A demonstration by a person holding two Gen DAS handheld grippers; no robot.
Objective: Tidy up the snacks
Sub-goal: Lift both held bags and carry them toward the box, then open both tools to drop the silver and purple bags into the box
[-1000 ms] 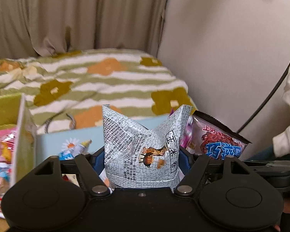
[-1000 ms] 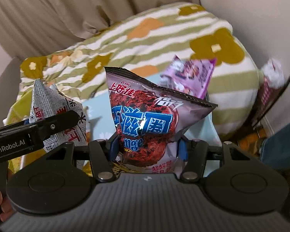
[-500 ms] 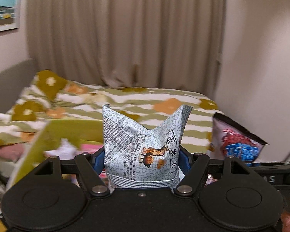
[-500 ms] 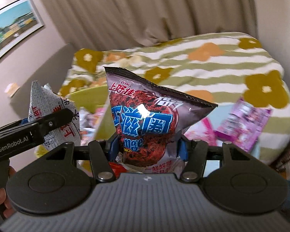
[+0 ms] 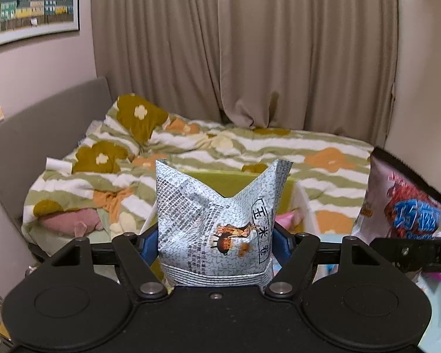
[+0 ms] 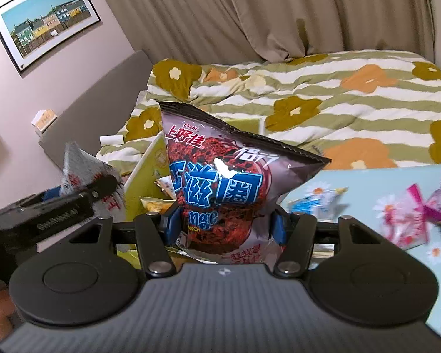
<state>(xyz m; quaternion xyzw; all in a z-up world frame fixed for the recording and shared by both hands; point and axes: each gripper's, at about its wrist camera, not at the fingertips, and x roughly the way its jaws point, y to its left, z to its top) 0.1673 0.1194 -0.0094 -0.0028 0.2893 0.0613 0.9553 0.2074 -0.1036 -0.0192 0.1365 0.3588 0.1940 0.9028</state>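
My left gripper [image 5: 214,245] is shut on a grey-white patterned snack bag [image 5: 217,220] and holds it upright above a yellow-green box [image 5: 238,181]. My right gripper [image 6: 222,226] is shut on a dark purple chocolate snack bag [image 6: 220,182]. That bag also shows at the right of the left wrist view [image 5: 405,206]. The grey bag and left gripper show at the left of the right wrist view [image 6: 85,173]. The box [image 6: 150,164] lies open with packets inside.
A light blue daisy-print surface [image 6: 367,182] at the right holds several pink and purple snack packets [image 6: 411,220]. A bed with a green striped floral quilt [image 5: 191,147] lies behind. Curtains and a framed picture [image 5: 32,6] are on the walls.
Both grippers have swung left with their bags, away from the blue surface and toward the yellow-green box. The view now takes in the headboard and picture.
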